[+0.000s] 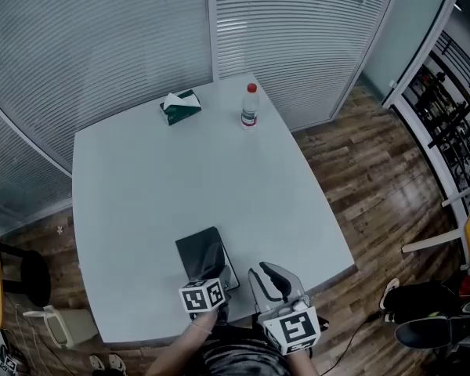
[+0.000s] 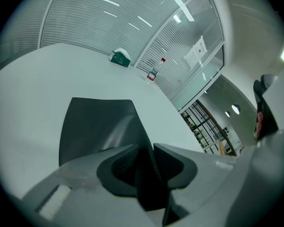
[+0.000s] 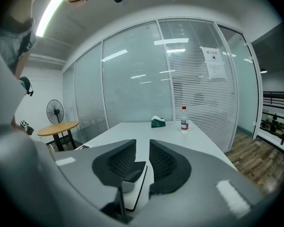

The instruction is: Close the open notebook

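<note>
head view first: where's the notebook (image 1: 202, 251)?
– on the table (image 1: 141, 178), close to the near edge, just ahead of both grippers. its dark cover (image 2: 99, 126) faces up.

is it shut flat?
– not quite. in the right gripper view the cover sits raised a little over the white pages (image 3: 135, 193).

what about the left gripper (image 2: 149, 150)?
– its jaws stand partly apart, with the near edge of the cover between them. the pads don't look pressed onto it, though the right one is very near.

and the right gripper (image 3: 142, 150)?
– a narrow gap between the jaws, nothing in it. it sits just right of the notebook, pointing across the table.

anything else on the table?
– a green tissue pack (image 1: 180, 106) and a bottle (image 1: 250, 106) with a red cap, both at the far side, well apart from the notebook.
</note>
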Tool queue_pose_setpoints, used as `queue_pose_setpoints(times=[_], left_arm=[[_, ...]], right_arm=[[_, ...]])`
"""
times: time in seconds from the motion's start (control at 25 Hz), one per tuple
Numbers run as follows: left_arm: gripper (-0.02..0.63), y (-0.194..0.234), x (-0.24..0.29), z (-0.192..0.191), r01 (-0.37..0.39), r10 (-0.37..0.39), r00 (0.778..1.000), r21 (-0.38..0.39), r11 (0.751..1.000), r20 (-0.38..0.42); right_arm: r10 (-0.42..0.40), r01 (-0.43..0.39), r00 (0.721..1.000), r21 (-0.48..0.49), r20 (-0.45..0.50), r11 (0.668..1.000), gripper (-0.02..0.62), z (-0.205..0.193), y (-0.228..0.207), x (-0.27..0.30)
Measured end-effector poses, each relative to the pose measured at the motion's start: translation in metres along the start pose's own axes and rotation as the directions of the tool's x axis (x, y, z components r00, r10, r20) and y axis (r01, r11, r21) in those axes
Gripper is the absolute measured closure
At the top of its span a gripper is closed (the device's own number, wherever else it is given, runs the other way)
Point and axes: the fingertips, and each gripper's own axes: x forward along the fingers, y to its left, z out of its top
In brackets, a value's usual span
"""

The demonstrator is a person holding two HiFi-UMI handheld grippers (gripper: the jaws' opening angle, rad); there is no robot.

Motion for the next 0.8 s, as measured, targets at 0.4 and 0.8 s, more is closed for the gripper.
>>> queue_pose_setpoints(times=[0.4,0.8], left_arm=[[0.465,0.0,0.022,-0.014,-0.012,0.012,1.0,0.001,1.0,-0.022],[0.479,-0.01,0.012,-0.014,0.059,-0.059,0.998,0.035,0.998,-0.007]], right_arm=[[0.042,-0.042,0.999,-0.005,-0.022,0.999,0.506,-0.004,0.0,0.006],[0.126,-0.128,0.991,-0.032,-0.046,0.991,0.506,-0.009,0.018,0.023]])
